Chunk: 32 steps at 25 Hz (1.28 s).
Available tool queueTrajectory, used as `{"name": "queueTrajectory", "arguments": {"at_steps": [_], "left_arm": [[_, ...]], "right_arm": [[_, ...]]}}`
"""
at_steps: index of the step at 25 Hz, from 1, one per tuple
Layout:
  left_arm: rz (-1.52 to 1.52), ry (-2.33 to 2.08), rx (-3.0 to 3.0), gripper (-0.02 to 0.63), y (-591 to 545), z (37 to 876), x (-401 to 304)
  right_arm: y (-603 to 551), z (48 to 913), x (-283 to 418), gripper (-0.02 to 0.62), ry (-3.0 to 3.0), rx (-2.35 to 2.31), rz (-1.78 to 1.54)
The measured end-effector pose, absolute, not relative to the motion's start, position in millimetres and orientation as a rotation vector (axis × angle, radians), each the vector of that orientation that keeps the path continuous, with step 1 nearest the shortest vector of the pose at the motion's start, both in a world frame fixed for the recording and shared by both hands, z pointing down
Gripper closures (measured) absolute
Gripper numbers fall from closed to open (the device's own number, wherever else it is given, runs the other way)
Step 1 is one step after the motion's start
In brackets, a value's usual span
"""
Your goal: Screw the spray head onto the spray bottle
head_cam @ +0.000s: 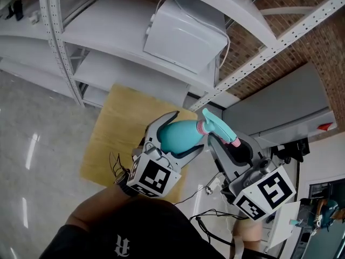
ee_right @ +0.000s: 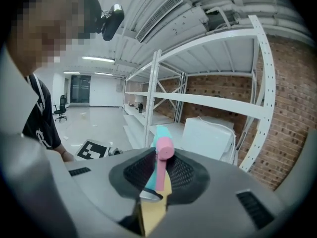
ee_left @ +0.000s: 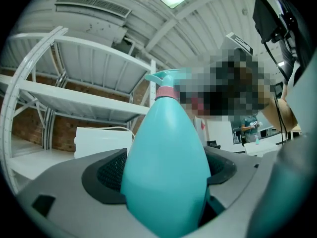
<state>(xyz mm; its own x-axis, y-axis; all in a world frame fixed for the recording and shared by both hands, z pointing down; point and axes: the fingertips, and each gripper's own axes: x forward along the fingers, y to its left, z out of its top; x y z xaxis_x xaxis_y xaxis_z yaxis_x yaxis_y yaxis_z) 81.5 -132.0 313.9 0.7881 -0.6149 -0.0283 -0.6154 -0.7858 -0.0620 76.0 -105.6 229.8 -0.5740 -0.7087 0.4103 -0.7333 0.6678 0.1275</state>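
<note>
The left gripper [head_cam: 188,131] has its jaws spread fairly wide and closed on the belly of the teal spray bottle [ee_left: 166,172]. The black pads press its 2 flanks, and the neck and pink collar [ee_left: 167,93] reach out past the jaw tips. The right gripper [head_cam: 229,144] has its jaws set narrow, clamped on the spray head [head_cam: 218,125]. A pink piece [ee_right: 162,157], seemingly the trigger, stands between the pads, and the teal body rises beyond the tips. In the head view the head sits at the bottle's neck. I cannot tell how far the collar is threaded. Both things are held up off the wooden bench [head_cam: 113,128].

The bottle looks like light, thin-walled plastic, smooth and tapering, so it would likely dent under a hard squeeze or slide forward out of the jaws. The wide belly, where the left jaws sit, seems the best hold. The head is probably stiffer, but its trigger may hinge and give. For turning, a hold nearer the collar would likely transmit the twist better than one on the trigger.
</note>
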Motion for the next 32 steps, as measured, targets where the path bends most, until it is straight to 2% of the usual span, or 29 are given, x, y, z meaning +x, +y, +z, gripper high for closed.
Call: {"name": "queueTrajectory", "arguments": {"at_steps": [7, 13, 16, 17, 23, 32], "left_arm": [[0.087, 0.975, -3.081, 0.167, -132.6, 319.2, 79.3], [0.053, 0.975, -3.08, 0.167, -133.0, 321.3, 76.8], [0.042, 0.931, -3.073, 0.167, -126.1, 317.5, 84.7], [0.034, 0.919, -3.068, 0.167, -124.2, 316.7, 86.8], [-0.009, 0.899, -3.033, 0.167, -117.2, 318.3, 89.3], [-0.045, 0.87, -2.944, 0.167, -114.4, 319.3, 89.5]], "right_arm": [[-103.8, 236.5, 71.7, 0.525, -2.541, 1.0, 0.277], [-106.3, 233.8, 66.3, 0.523, -2.586, 1.024, 0.128], [-109.5, 231.8, 60.2, 0.451, -2.657, 0.989, 0.084], [-110.2, 230.3, 60.2, 0.448, -2.673, 0.988, 0.074], [-110.3, 229.3, 64.8, 0.463, -2.687, 0.945, 0.079], [-110.1, 234.9, 71.1, 0.468, -2.661, 0.749, 0.395]]}}
